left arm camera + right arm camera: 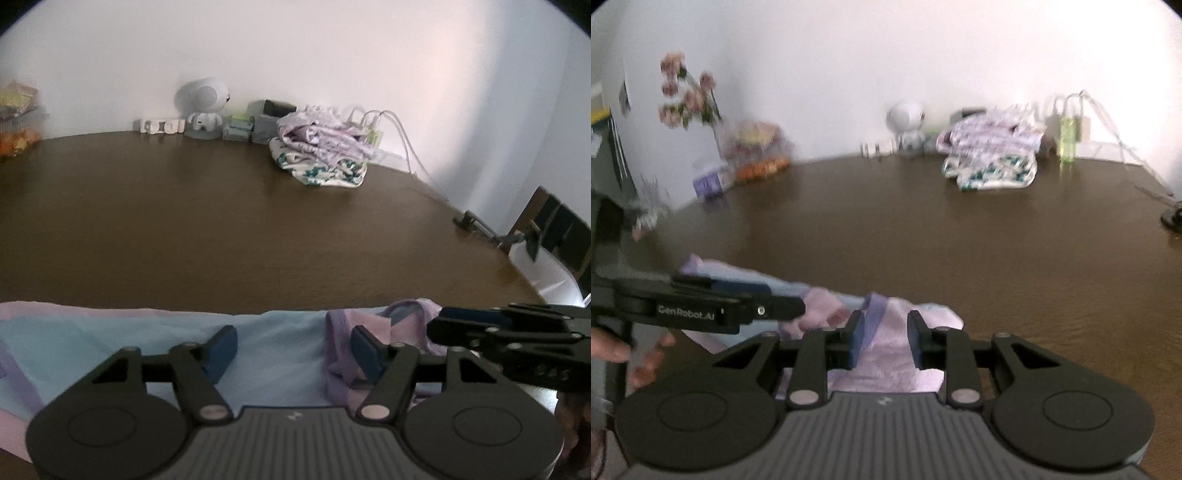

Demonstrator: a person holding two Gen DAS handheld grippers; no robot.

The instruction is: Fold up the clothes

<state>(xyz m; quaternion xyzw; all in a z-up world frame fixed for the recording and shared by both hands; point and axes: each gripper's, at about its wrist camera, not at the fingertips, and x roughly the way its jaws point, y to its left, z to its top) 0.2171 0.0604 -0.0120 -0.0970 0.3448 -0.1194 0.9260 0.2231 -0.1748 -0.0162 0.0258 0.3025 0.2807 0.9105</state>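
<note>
A light blue and lilac garment [280, 343] lies flat along the near edge of the brown table [184, 221]. My left gripper [293, 350] hovers over its blue part, jaws wide open and nothing pinched; a lilac fold lies against its right finger [365, 356]. My right gripper [436, 326] comes in from the right at the bunched lilac corner. In the right wrist view the right gripper [886, 339] stands narrow, with a raised fold of the garment [886, 325] filling the gap between its pads. The left gripper [798, 306] shows side-on at the left, held by a hand [639, 354].
A pile of folded patterned clothes [321, 151] sits at the back by the wall, with a white robot figure [203, 107], small boxes and cables beside it. A chair [554, 236] stands off the right edge. Flowers [687, 92] and a fruit basket [757, 151] stand back left.
</note>
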